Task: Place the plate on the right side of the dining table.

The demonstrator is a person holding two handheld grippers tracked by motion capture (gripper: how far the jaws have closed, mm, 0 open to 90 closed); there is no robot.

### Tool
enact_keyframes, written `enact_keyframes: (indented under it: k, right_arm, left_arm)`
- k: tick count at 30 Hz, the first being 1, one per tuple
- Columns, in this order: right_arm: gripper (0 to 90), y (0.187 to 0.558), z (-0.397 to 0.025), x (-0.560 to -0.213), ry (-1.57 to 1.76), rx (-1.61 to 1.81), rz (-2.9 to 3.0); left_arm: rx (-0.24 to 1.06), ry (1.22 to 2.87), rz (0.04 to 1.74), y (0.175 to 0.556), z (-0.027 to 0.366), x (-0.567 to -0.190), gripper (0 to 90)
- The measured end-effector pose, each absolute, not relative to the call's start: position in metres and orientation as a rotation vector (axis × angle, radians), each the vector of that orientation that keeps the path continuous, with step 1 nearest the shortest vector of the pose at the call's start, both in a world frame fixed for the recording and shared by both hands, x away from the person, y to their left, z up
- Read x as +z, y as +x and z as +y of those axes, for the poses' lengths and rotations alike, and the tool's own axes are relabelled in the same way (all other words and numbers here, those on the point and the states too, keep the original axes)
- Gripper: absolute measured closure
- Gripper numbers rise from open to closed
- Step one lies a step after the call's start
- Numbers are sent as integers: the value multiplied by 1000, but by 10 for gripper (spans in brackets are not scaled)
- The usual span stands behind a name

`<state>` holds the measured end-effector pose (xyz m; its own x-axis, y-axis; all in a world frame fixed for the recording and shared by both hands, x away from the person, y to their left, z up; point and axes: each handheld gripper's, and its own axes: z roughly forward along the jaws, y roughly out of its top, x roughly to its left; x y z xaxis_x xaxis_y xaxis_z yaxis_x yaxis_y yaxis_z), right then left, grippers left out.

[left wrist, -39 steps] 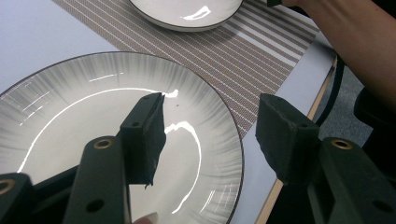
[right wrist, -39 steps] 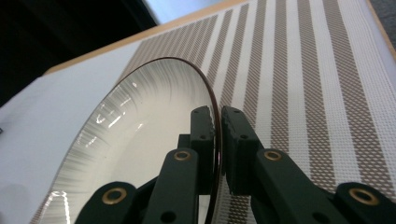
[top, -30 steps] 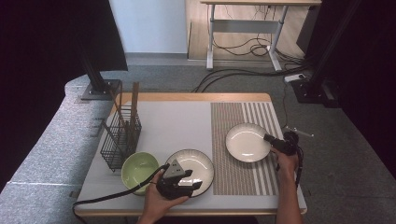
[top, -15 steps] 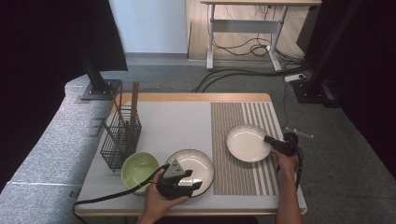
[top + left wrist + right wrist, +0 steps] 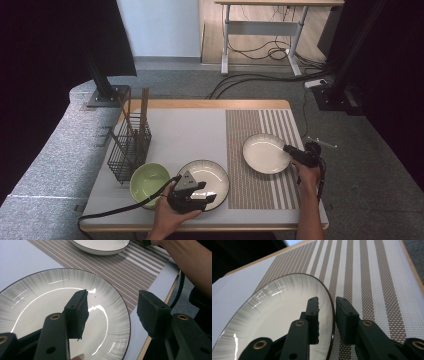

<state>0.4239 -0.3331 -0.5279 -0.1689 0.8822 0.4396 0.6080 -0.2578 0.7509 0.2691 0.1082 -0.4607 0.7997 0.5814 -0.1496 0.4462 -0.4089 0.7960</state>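
Observation:
A grey-rimmed plate (image 5: 207,172) (image 5: 37,297) lies at the table's front, partly on a striped placemat (image 5: 260,125). My left gripper (image 5: 209,191) (image 5: 113,297) is open astride its near-right rim, one jaw over the plate and the other outside it. A second pale plate (image 5: 262,152) (image 5: 274,315) rests on the placemat (image 5: 367,277) to the right. My right gripper (image 5: 286,149) (image 5: 327,301) is shut on its right rim, which passes between the two jaws. The same plate (image 5: 100,245) appears at the top of the left gripper view.
A green bowl (image 5: 148,178) sits left of the near plate. A black wire rack (image 5: 129,146) stands behind it at the table's left. The table's front edge (image 5: 250,227) is close under both hands. A cable (image 5: 115,212) trails left from my left gripper.

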Motion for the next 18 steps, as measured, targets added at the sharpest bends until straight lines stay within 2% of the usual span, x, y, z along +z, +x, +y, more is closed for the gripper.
enact_keyframes:
  k: [6, 18]
  right_arm:
    - [615, 419, -329, -517, 1761, 1376, 1693]
    - [525, 409, -295, -495, 1598, 1403, 1785]
  left_arm:
    - [189, 2061, 751, 268, 110, -458, 423]
    - [206, 2031, 734, 262, 116, -448, 423]
